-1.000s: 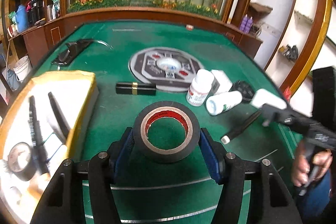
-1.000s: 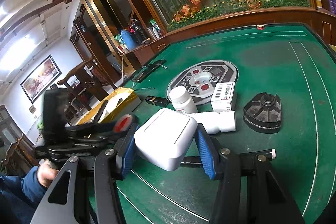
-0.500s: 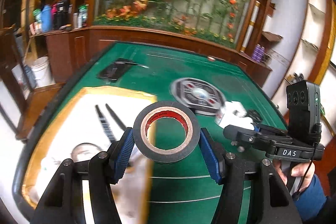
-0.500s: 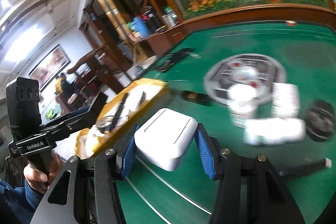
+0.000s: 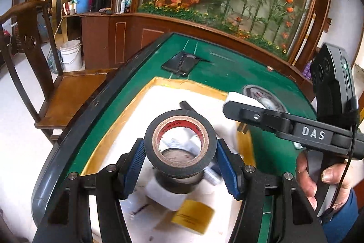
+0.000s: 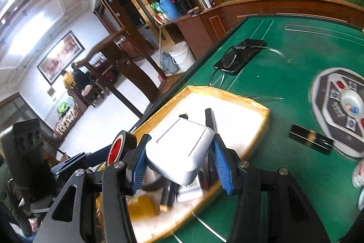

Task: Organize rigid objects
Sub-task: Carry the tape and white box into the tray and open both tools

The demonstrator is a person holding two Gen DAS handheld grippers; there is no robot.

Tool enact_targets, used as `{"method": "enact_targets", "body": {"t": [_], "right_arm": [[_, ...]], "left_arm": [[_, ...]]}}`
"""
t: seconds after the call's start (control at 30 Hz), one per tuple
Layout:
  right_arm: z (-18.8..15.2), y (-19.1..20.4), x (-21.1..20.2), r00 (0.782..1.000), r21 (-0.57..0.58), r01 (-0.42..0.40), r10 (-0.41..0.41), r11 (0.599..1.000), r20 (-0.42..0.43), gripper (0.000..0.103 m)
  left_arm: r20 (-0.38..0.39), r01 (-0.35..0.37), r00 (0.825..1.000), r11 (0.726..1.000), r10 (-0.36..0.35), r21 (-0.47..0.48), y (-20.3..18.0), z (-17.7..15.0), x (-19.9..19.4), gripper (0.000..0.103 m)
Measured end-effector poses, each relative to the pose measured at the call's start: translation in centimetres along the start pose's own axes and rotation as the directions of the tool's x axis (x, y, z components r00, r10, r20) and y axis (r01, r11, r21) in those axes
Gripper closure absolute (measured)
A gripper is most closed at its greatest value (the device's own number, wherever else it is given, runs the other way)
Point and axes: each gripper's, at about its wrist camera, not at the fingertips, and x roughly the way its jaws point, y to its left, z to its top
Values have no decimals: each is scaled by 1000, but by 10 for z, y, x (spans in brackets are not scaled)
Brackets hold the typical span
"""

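My left gripper (image 5: pixel 180 162) is shut on a black tape roll (image 5: pixel 180 163) with a red-printed core, held above the yellow-rimmed white box (image 5: pixel 159 83). My right gripper (image 6: pixel 179 162) is shut on a white rectangular case (image 6: pixel 180 152), held over the same box (image 6: pixel 227 92). The right gripper also shows in the left wrist view (image 5: pixel 227 104), with the white case (image 5: pixel 241 98) at its tip. The tape roll shows in the right wrist view (image 6: pixel 118 145). The box holds black tools (image 6: pixel 210 120), a round gauge (image 5: pixel 178 155) and small packets.
The green table (image 6: pixel 284 56) carries a black phone with cable (image 6: pixel 241 56), a round grey dial plate (image 6: pixel 341 104) and a black-gold lipstick tube (image 6: pixel 311 141). The table's dark edge (image 5: pixel 75 129) and a wooden chair (image 5: pixel 68 92) lie to the left.
Both grippers have swung left from the pile of objects on the table to above the yellow-rimmed box, each still holding its object.
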Motion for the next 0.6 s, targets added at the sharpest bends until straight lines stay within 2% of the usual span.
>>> {"method": "enact_targets", "body": {"t": [0.2, 0.33, 0.6], "right_arm": [[1, 11, 31, 998, -24, 48, -49, 999, -47, 50], [0, 10, 40, 996, -19, 56, -57, 998, -72, 50], [3, 22, 50, 996, -35, 59, -61, 998, -61, 50]], "left_arm": [[-29, 1, 1000, 1000, -1, 7, 9, -7, 14, 37], [-40, -18, 999, 999, 20, 45, 5, -11, 19, 37], [-66, -25, 997, 997, 30, 79, 1, -12, 23, 37]]}}
